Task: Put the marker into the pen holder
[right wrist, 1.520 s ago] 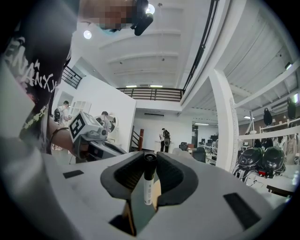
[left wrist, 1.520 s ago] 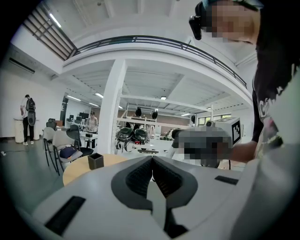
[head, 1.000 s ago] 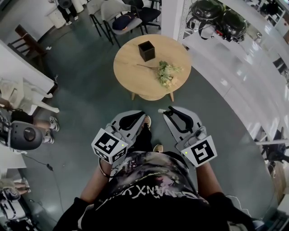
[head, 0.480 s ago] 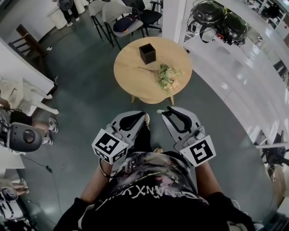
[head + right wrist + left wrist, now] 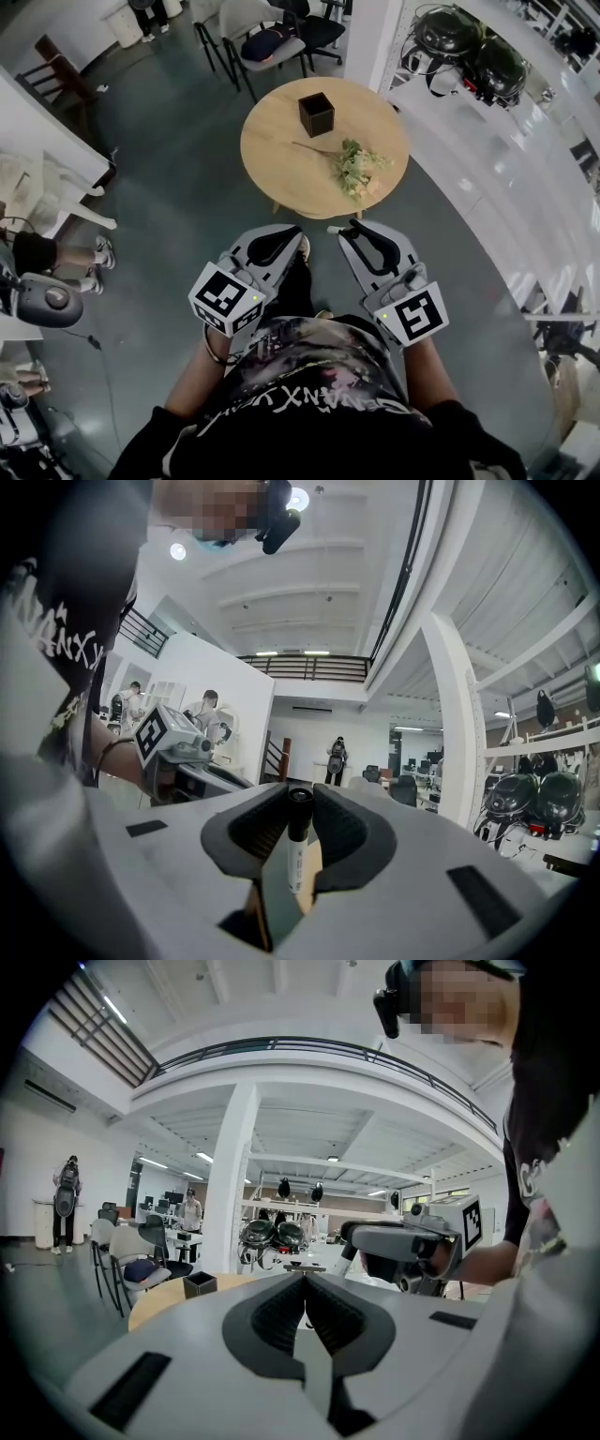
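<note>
Black-capped and white-barrelled, the marker [image 5: 296, 850] stands upright between the pads of the right tongs [image 5: 300, 803], which are closed narrowly on it. Its lower end drops into the gap behind the pads and is cut off there. From the head view almost all of it is covered by the right tongs [image 5: 345, 231]; only a small pale stub, probably one end of it, pokes out past their tip.

The left tongs [image 5: 305, 1288] have their ribbed pads pressed together with nothing between them. In the head view the left tongs [image 5: 296, 242] sit just beside the right pair, and the person's torso hides both forearms.

The black square pen holder [image 5: 316, 113] stands well ahead of both tongs, on the far part of the round wooden bench [image 5: 277, 155]. Its inside is too dark to read. In the left gripper view only the upper part of the pen holder [image 5: 199, 1284] and a sliver of the bench [image 5: 155, 1305] show over the tongs' body.

A sprig of flowers [image 5: 356, 167] lies on the bench, between the right tongs and the holder.
</note>
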`<state>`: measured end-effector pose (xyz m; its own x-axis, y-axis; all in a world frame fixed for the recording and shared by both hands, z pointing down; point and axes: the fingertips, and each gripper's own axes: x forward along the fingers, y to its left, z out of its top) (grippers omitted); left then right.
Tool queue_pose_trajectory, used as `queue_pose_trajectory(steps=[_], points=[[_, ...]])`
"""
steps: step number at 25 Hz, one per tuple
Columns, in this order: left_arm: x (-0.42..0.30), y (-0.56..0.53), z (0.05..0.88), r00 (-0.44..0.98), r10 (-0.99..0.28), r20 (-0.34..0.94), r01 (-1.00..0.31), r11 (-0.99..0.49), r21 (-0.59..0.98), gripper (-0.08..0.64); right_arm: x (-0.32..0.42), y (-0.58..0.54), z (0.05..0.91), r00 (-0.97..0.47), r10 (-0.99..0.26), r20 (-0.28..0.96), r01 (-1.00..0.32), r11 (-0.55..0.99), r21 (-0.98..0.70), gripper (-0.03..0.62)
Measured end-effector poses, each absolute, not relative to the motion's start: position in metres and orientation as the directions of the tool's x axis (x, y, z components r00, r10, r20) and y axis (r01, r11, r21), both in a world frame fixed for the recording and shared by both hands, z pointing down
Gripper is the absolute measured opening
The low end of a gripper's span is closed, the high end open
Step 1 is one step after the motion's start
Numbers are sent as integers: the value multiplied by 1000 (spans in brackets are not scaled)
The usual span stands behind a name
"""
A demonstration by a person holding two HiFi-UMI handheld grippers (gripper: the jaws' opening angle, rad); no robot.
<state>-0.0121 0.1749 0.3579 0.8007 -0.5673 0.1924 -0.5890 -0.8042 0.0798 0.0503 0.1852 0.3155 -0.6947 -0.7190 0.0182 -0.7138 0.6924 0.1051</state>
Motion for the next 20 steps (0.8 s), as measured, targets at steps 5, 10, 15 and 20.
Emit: queue_pose_trajectory(steps=[5, 10, 15, 20], points=[[-23, 142, 359, 790, -581, 194, -604, -792, 87, 20, 40, 151, 315, -705, -709, 19, -705, 702, 102, 83], [-30, 105, 363, 789, -581, 200, -607, -788, 103, 19, 33, 113, 315, -706, -708, 26, -703, 705, 98, 83], [-31, 58, 365, 790, -577, 207, -607, -785, 125, 20, 33, 65, 316, -704, -709, 48, -704, 705, 87, 83], [-31, 10, 369, 792, -572, 213, -606, -781, 151, 20, 33, 17, 318, -702, -708, 74, -704, 706, 79, 83]])
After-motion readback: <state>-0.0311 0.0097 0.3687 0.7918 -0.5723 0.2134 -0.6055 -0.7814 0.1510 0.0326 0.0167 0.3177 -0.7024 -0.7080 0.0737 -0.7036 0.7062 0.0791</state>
